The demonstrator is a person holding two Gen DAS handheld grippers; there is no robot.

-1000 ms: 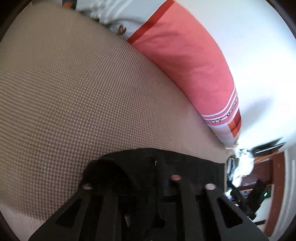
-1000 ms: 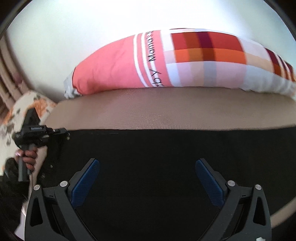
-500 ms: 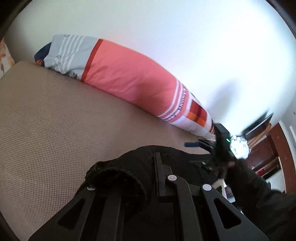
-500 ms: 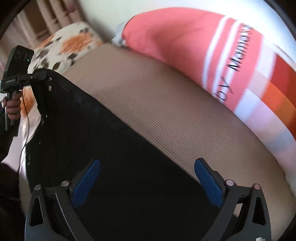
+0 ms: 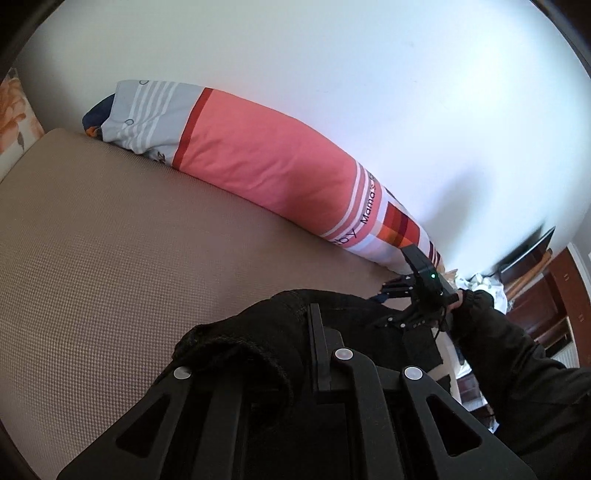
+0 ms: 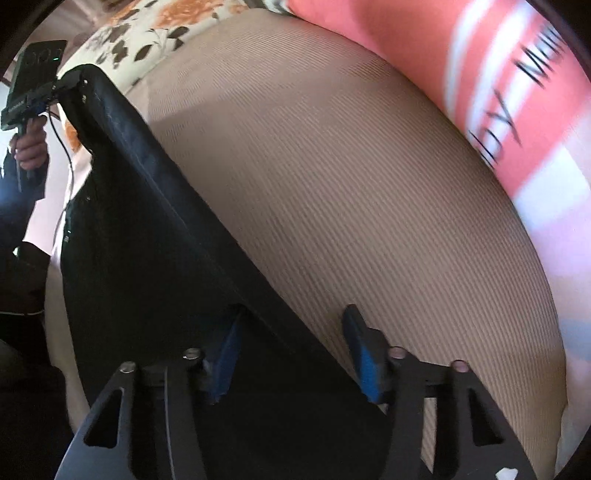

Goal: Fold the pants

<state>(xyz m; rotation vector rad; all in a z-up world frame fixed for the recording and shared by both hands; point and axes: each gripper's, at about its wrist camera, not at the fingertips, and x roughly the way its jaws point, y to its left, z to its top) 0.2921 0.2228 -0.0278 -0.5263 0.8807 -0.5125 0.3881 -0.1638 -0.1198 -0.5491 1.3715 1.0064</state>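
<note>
The black pants (image 6: pixel 147 258) lie on the beige mattress (image 6: pixel 351 184), their long edge running diagonally. My left gripper (image 5: pixel 314 314) is shut on a bunched corner of the pants (image 5: pixel 258 332) and holds it lifted; from the right wrist view it shows at the top left (image 6: pixel 70 79), with the cloth hanging from it. My right gripper (image 6: pixel 295 347) points steeply down over the pants' edge. Its jaws are closing, with the edge between the blue pads (image 6: pixel 364 354), which do not press on it. The right gripper (image 5: pixel 424 291) also appears at the far side in the left wrist view.
A long pink striped pillow (image 5: pixel 277 170) lies along the white wall (image 5: pixel 369 74) behind the mattress. A floral pillow (image 6: pixel 147 22) sits at one end. Dark wooden furniture (image 5: pixel 546 295) stands beyond the bed. A black-sleeved arm (image 5: pixel 517 350) holds the right gripper.
The left gripper has risen with the pants' corner. The right gripper has tipped down over the pants' edge, rolled, and its pads have come much closer together.
</note>
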